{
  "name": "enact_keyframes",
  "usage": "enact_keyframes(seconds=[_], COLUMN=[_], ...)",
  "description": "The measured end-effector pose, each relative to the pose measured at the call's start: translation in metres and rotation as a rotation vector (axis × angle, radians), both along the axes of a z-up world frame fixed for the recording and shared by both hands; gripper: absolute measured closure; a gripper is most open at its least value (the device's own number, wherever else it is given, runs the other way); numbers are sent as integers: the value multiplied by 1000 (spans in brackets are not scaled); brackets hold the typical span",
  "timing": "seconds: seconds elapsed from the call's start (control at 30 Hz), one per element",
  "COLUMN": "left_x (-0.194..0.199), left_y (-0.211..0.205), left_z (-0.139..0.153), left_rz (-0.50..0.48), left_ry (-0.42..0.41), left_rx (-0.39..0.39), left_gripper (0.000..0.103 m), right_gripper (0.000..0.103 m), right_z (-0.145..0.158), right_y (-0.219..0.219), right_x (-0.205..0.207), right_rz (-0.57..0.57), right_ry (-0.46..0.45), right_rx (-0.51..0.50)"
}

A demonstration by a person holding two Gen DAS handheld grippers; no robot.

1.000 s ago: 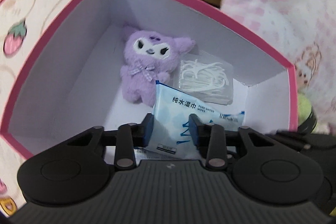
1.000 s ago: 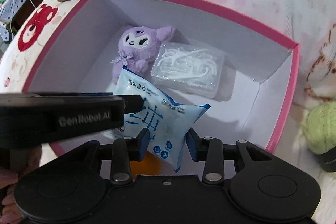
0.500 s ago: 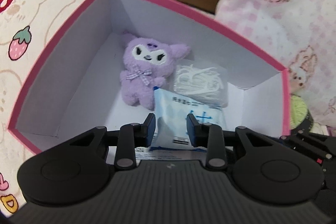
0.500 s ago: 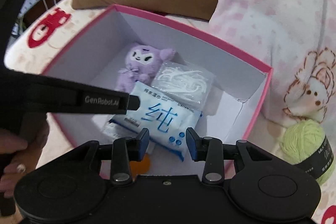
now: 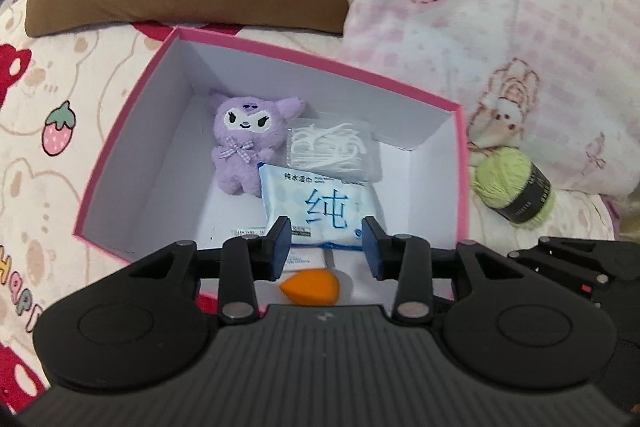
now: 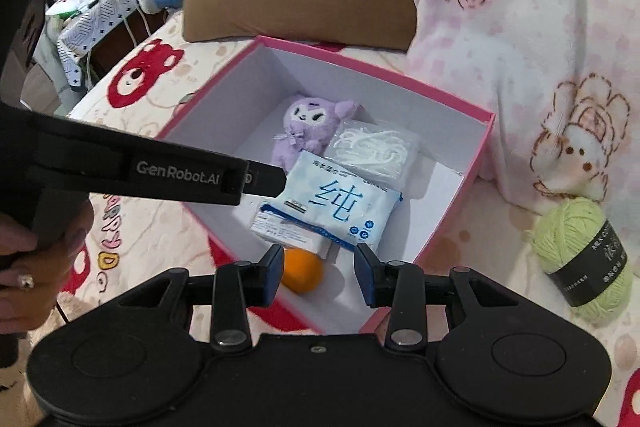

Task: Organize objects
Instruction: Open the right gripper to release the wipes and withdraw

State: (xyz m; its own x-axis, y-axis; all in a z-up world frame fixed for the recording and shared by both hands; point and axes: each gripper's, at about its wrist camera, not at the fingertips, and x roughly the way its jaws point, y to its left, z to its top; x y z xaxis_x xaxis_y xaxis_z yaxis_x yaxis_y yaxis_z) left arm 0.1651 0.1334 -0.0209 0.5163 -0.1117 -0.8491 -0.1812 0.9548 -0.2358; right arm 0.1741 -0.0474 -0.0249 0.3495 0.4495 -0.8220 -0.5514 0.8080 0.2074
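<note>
Soft, even indoor light filled both views, bright on the white inside of the box [image 5: 168,163], whose walls cast only faint shadows. Fisheye bending curved the edges and darkened the corners. The blanket [image 6: 520,39] on the far right looked slightly smeared; nothing glared.

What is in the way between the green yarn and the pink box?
Nothing visible. The green yarn ball lies on the bed just outside the pink box's side wall, with bare bedding between them, and the box has no lid.
</note>
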Motion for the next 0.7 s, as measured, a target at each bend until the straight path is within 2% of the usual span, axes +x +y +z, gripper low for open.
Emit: enact_keyframes(seconds=[0.07,0.13,0.33,0.47,0.57,0.63,0.7], left_x=[-7,-14,-41,-55,-65,-71,-78], left_y=[-4,-8,-26,-37,-44,-48,-51], left_z=[10,20,50,65,74,77,80], left_rz=[-13,-22,-57,-70,-92,-121,-146], left_ry=[0,3,-7,-22,-17,-2,8], left_rx=[-3,-6,63,89,76,51,25], left_gripper=[64,63,61,60,57,51,49], right_gripper=[58,52,47,44,39,37,32], right_z=[7,15,39,49,57,63,70], right_y=[-3,-7,-20,-28,-36,-43,-48], right_x=[-7,-13,-37,-52,-61,-67,-75], right_rz=[9,16,63,71,82,115,133], right_ry=[-7,-11,-38,-73,-68,-27,-26], right_rx=[9,20,51,32,45,91,117])
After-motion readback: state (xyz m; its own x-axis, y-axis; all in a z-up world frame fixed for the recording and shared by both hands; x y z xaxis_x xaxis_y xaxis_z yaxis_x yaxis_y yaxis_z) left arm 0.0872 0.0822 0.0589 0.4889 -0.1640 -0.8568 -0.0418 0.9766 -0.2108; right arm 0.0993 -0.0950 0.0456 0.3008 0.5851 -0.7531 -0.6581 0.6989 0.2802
